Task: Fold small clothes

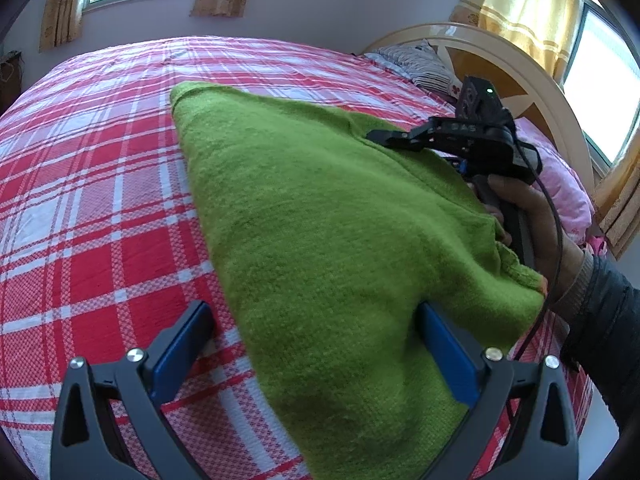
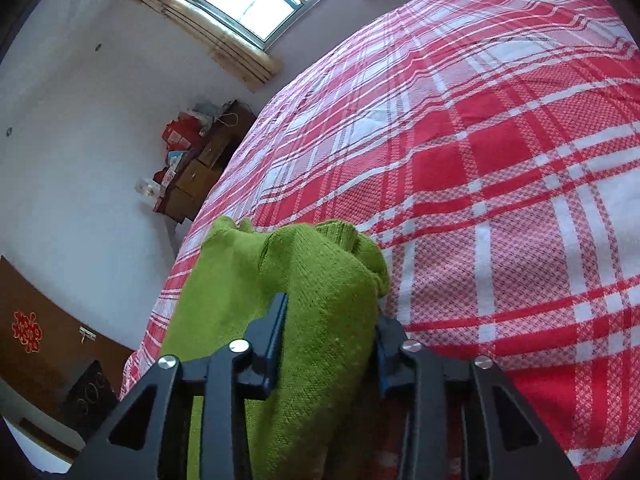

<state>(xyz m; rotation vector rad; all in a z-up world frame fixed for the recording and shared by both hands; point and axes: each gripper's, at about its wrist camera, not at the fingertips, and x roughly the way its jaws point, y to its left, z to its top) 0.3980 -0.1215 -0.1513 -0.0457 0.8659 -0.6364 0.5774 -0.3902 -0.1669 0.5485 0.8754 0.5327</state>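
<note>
A fuzzy green knit garment (image 1: 320, 208) lies folded in a long wedge on the red plaid bed (image 1: 100, 200). My left gripper (image 1: 314, 308) stands wide open around its near end. The left pad (image 1: 188, 340) rests on the sheet, apart from the cloth, and the right pad (image 1: 448, 352) sits against the cloth's edge. In the right wrist view, my right gripper (image 2: 332, 310) is shut on a bunched part of the green garment (image 2: 320, 280), which fills the gap between its pads. That right gripper (image 1: 384, 136) shows at the garment's far right edge, held by a person's hand (image 1: 536, 216).
The plaid sheet (image 2: 500, 160) spreads wide to the left and beyond the garment. A striped pillow (image 1: 420, 64) and a pink pillow (image 1: 560, 184) lie by the curved headboard (image 1: 500, 60). A cluttered wooden dresser (image 2: 200, 168) stands beside the bed's far side.
</note>
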